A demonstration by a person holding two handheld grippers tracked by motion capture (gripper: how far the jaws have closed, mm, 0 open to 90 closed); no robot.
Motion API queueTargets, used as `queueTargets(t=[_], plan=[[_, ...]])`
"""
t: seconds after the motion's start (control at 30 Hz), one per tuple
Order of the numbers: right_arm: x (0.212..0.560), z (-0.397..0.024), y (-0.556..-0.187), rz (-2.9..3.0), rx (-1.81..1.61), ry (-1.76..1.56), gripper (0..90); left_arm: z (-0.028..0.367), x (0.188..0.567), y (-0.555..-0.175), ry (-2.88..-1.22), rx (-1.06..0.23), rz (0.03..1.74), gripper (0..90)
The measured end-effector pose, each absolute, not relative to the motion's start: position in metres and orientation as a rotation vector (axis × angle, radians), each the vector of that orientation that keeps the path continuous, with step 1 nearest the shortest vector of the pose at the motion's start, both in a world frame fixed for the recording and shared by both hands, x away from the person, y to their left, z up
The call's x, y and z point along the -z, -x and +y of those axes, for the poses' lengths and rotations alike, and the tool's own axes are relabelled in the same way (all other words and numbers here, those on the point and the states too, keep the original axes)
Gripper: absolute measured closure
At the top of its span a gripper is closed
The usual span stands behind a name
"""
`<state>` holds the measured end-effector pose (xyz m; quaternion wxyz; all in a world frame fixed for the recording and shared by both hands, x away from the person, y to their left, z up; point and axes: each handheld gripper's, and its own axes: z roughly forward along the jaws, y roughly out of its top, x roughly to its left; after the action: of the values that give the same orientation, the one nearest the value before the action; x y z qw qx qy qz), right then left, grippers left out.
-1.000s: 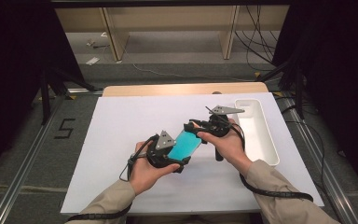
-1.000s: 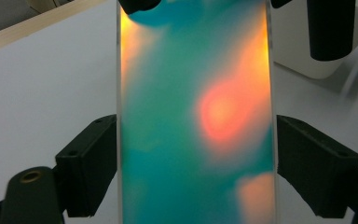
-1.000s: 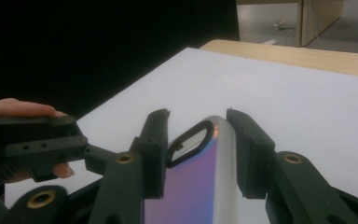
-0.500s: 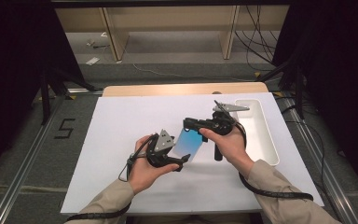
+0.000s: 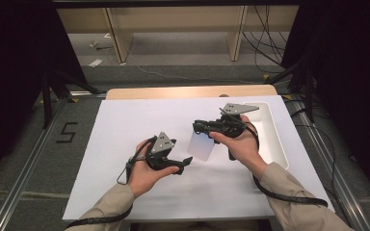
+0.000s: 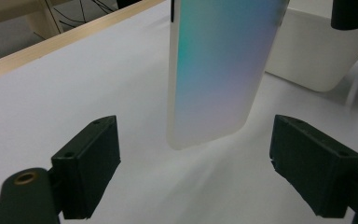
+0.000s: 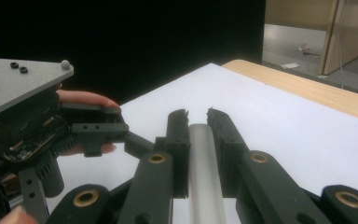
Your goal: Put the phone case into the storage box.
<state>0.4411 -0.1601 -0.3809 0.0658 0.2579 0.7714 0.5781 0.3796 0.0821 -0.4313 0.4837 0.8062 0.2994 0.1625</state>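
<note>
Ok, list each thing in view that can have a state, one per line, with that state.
Phone case: held upright off the table, gripped at its edge.
Right gripper: shut on the phone case.
Left gripper: open, jaws apart on either side of the phone case, not touching it.
White tray: lying flat at the table's right side, nothing visible inside.

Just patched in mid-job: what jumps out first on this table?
The iridescent phone case hangs upright above the middle of the white table, pinched by its edge in the right claw. The left claw sits just in front of it with jaws spread wide, touching nothing. A white tray lies along the table's right side.
</note>
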Motion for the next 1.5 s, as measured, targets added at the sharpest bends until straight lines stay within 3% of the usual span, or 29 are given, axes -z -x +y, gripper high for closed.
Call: queueTargets(t=[0.9, 1.5], plan=[[0.374, -0.162, -0.443, 2.545, -1.672, -0.456, 80.0, 0.078, 0.439, -0.379, -1.996, -0.352, 0.662, 19.8], [0.377, -0.152, -0.437, 2.624, -1.724, -0.375, 80.0, 0.074, 0.452, -0.383, -2.04, -0.268, 0.552, 36.5]])
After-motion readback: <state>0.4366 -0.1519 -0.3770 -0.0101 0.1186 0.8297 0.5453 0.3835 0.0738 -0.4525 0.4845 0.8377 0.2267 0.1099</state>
